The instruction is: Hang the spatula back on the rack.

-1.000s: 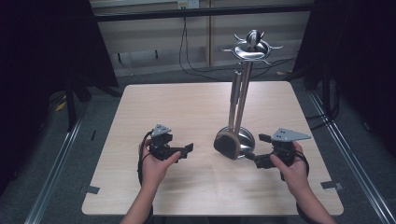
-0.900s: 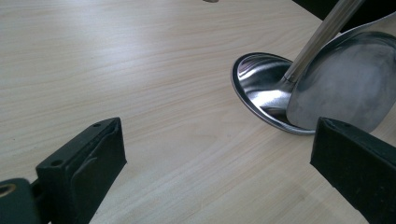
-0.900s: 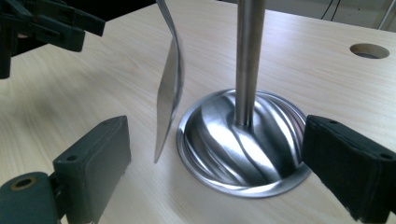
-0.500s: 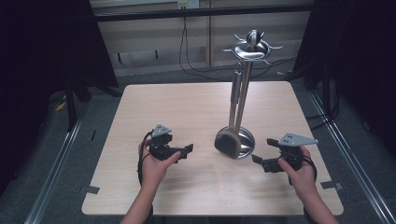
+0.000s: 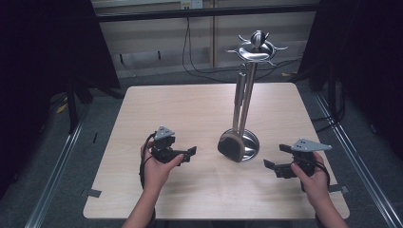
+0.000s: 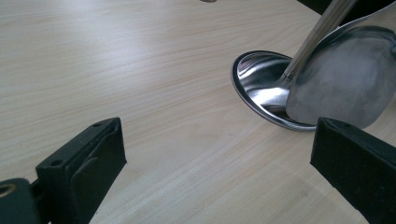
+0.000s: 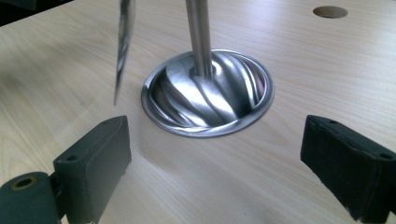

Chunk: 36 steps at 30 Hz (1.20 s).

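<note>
A steel utensil stand (image 5: 248, 142) rises from a round dished base (image 6: 261, 86) (image 7: 208, 93) on the pale wooden table (image 5: 190, 109). A steel spatula hangs from its crown, the broad blade (image 5: 231, 147) (image 6: 345, 84) low beside the base; in the right gripper view it appears edge-on (image 7: 123, 46) left of the pole (image 7: 200, 32). My left gripper (image 5: 189, 153) (image 6: 217, 172) is open, left of the base, pointing at it. To the right of the base my right gripper (image 5: 277, 156) (image 7: 219, 163) stands open, facing it. Both hold nothing.
The stand's crown (image 5: 256, 50) has hooks sticking out high above the table's far half. A round hole (image 7: 329, 11) is cut in the tabletop beyond the base. Dark floor and metal rails (image 5: 62, 166) surround the table. Bare wood lies to the left and in front.
My right gripper has drawn back to the right, away from the stand's base. The left gripper and the hanging spatula have stayed put.
</note>
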Each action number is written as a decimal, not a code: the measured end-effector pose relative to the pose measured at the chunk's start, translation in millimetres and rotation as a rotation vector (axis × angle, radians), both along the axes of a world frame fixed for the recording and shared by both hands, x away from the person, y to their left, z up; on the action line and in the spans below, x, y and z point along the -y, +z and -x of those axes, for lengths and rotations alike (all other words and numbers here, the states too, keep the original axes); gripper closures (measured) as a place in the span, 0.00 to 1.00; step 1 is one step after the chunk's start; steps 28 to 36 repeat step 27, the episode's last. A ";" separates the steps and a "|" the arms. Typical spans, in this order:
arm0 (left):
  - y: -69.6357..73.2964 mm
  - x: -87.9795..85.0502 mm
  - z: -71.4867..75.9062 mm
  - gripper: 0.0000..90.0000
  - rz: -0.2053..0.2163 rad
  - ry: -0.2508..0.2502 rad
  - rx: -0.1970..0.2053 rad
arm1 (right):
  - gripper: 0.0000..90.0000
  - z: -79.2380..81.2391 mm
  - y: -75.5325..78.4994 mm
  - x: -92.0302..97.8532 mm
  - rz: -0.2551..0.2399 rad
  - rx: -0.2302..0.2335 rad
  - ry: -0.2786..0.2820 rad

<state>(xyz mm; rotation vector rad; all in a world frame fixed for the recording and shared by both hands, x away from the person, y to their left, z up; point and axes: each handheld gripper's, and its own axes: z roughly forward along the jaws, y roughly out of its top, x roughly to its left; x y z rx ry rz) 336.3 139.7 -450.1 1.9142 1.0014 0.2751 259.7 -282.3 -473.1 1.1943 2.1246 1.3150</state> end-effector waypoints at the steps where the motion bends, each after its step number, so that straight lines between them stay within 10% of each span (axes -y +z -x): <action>1: 0.0 0.2 0.1 0.03 0.002 0.000 0.001 | 0.09 -0.1 -0.8 1.3 -0.001 -0.004 -0.005; 36: -1.9 -4.5 1.1 0.03 0.018 -0.009 0.012 | 0.09 5.5 -11.7 16.3 0.086 -0.040 -0.037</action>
